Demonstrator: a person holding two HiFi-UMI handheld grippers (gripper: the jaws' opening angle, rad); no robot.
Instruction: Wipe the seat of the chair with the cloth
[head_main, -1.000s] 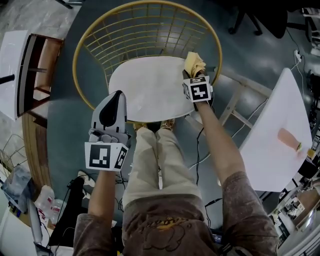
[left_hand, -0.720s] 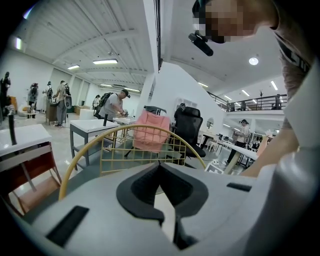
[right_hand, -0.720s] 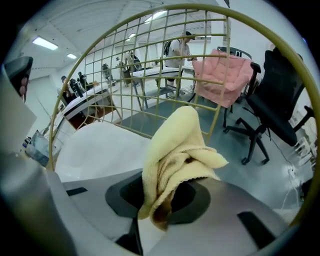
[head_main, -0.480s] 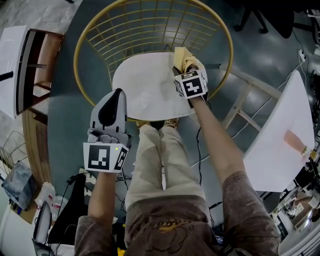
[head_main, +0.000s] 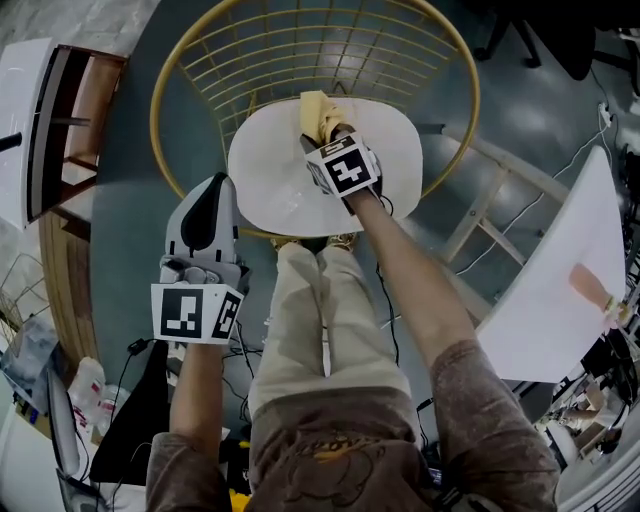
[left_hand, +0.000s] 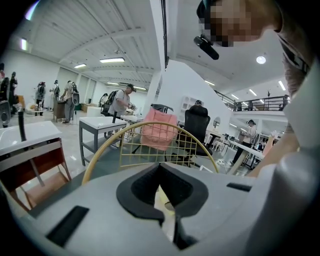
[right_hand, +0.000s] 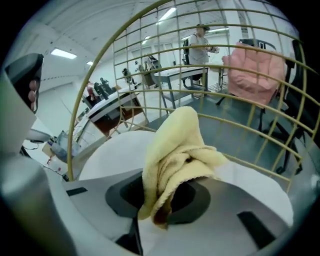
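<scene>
Nearest me, the grey left hand-held gripper (head_main: 212, 190) hung off the seat's rim at about 8 o'clock, its jaws together with nothing between them. The right hand-held gripper (head_main: 325, 138) reached over the middle of the seat, jaws clamped on a bunched pale yellow terry cloth (head_main: 318, 112). The cloth sat toward 12 o'clock on the white oval padded seat (head_main: 265, 170) and, as far as I could tell, touched it.

Beyond it rose the gold wire-grid chair back (head_main: 300, 50). To my eye the wipe was under way. Doing it well would call for:

- tilting the jaws down so more cloth lay flat
- making overlapping passes out to 9 and 3 o'clock
- drawing the strokes back toward 6 o'clock
- keeping the loose folds clear of the wires
</scene>
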